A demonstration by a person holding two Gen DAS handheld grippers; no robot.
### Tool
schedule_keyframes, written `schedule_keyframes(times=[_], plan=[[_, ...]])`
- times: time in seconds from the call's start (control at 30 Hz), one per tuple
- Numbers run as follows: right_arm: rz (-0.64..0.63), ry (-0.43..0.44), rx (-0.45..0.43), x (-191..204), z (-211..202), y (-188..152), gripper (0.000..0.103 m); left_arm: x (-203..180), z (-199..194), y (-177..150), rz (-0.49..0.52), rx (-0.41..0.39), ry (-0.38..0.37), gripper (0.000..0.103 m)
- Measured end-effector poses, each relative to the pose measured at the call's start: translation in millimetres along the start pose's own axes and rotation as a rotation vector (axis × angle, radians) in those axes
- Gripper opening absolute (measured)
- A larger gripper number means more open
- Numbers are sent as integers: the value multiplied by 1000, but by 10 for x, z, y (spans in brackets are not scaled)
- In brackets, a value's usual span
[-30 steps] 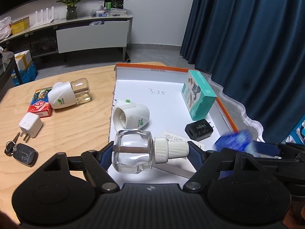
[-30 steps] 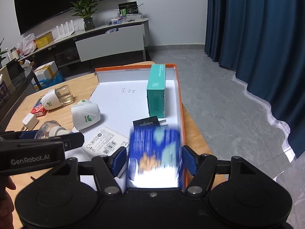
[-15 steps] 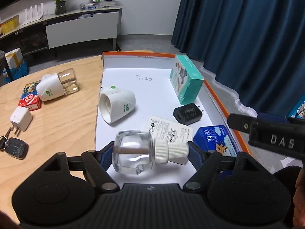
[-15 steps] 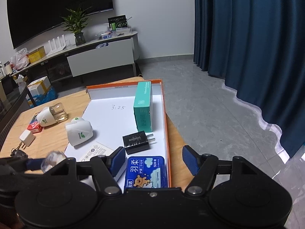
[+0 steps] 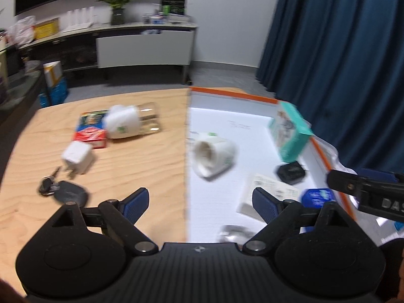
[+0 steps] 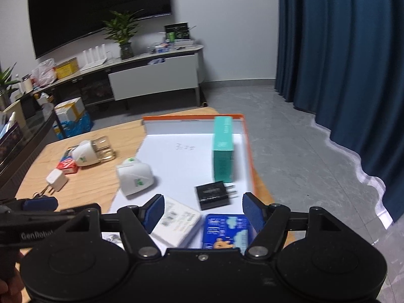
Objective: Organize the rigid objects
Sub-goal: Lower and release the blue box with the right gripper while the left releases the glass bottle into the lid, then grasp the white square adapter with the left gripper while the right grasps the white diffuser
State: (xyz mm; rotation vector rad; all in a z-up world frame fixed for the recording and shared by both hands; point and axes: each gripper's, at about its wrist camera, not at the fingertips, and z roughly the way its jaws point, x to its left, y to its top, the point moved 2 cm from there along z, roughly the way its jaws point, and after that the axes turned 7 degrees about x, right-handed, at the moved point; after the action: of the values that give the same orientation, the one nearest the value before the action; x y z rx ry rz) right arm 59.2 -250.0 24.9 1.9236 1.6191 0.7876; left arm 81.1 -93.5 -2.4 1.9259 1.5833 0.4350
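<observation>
Lying blurred, probably the clear bottle (image 5: pixel 233 232), just below left tool (image 5: pixel 199 203), wide apart, empty

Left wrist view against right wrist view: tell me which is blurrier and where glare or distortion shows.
Left wrist view: motion-smeared throughout, the white plug housing and teal box soft, the tray floor washed out bright. Right wrist view: sharper, the black charger readable, slight blur on the teal box; fisheye bends the curtain and wall edges in both.
</observation>
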Motion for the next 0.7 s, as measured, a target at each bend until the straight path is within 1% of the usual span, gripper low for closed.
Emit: schedule_keyframes(times=[0.1,0.2,0.27,0.33,0.47,0.57,0.7], plan=[[-25,22,6,136,15,5,82,263,-23,31,-37,-15,47,91],[-58,41,8,264,24,17,82,590,6,96,-76,-26,117,94],[-74,55,10,337,39,26,82,802,49,152,-91,-29,160,94],[-85,67,17,411,74,48,82,985,99,222,-92,-34,185,95],[-96,104,32,568,153,108,82,1249,260,351,-74,-27,202,96],[-100,122,39,669,228,166,82,1367,402,434,-49,-9,182,96],[-146,129,42,816,327,242,82,1433,631,474,11,30,169,96]])
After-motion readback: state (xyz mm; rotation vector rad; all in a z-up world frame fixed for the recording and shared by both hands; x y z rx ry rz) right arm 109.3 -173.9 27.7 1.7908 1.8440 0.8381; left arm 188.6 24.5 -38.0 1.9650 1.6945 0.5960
